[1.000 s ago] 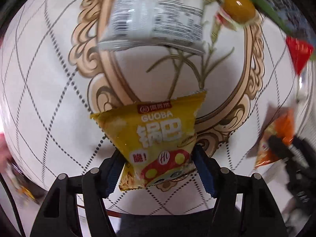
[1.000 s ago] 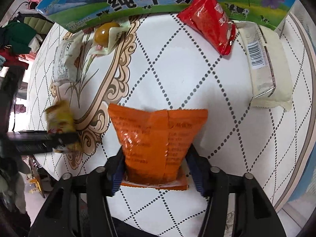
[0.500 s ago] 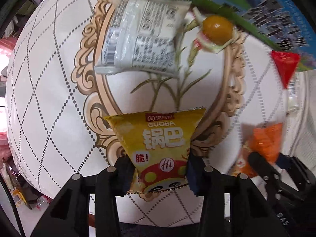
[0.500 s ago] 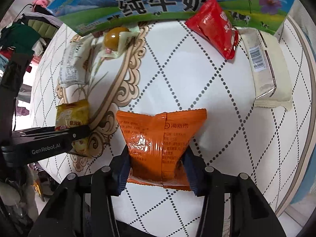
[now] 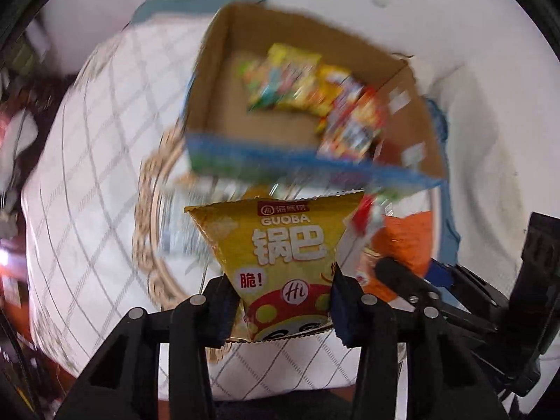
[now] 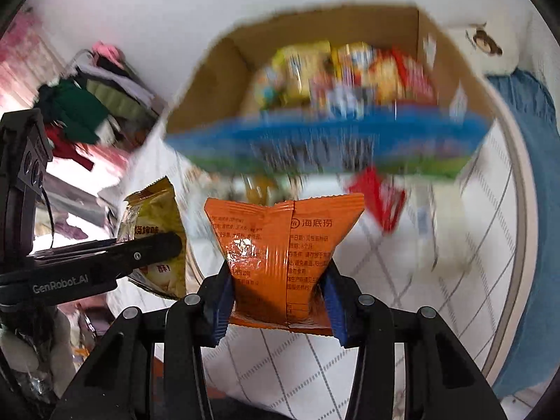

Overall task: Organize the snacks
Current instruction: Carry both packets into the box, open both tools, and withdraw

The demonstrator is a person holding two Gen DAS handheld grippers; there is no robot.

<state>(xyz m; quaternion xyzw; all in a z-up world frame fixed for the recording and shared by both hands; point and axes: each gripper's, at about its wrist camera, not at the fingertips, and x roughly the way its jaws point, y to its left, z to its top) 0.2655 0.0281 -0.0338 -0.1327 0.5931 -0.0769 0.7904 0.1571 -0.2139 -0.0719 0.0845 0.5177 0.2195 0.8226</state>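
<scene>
While pinched between fingers (image 5: 344, 309), yellow packet (image 5: 280, 252), orange packet (image 6: 280, 255).

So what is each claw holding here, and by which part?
The left claw pinches the yellow Guoba packet by its lower end. The right claw pinches the orange packet by its lower end.

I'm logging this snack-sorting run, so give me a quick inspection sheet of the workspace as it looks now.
Surface: white table with diamond lines.
Job's things: yellow Guoba packet, orange packet, both held up; cardboard box open, snacks inside, blurred.
Clutter: red packet on the table.
Grippers: left gripper and right gripper each clamp a packet.
Cables: nothing seen.
Surroundings: white wall, clothes pile.
</scene>
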